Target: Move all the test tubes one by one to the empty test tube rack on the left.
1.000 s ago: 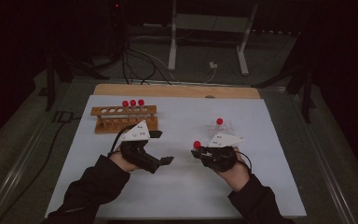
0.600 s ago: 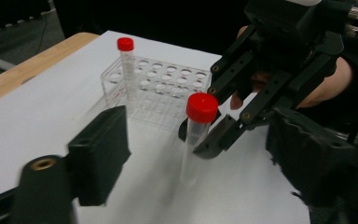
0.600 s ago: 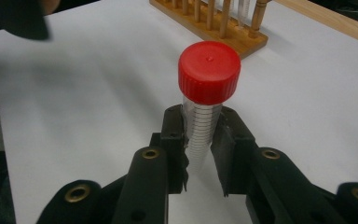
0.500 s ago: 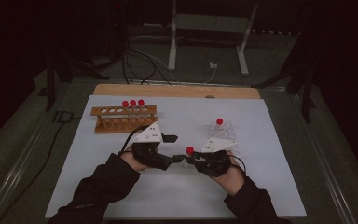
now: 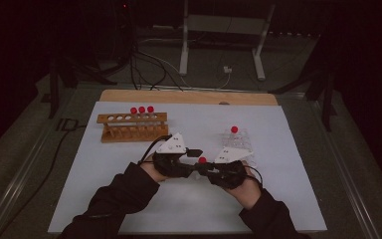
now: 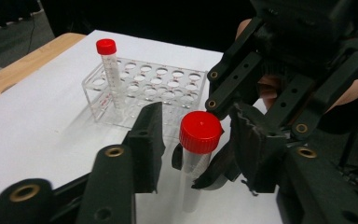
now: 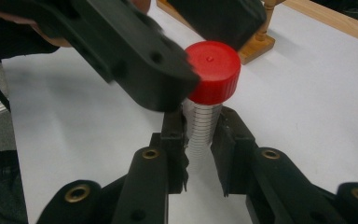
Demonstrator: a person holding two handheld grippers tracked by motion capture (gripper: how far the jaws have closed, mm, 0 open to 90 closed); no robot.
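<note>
Red-capped and clear, the tube [image 7: 204,100] stands upright over the white table [image 5: 129,199], clamped by its body between the closed jaws of the right gripper [image 7: 199,149]. Jaws of the left gripper [image 6: 193,140] have just been closing and now flank the tube's red cap [image 6: 200,131], one on each side, with gaps still showing, so they are not yet pressing on it. A clear rack [image 6: 144,91] with one more capped tube stands just behind.

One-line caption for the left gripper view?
Left hand-held gripper closing around the red-capped tube held by the right hand-held gripper, clear rack behind.
</note>
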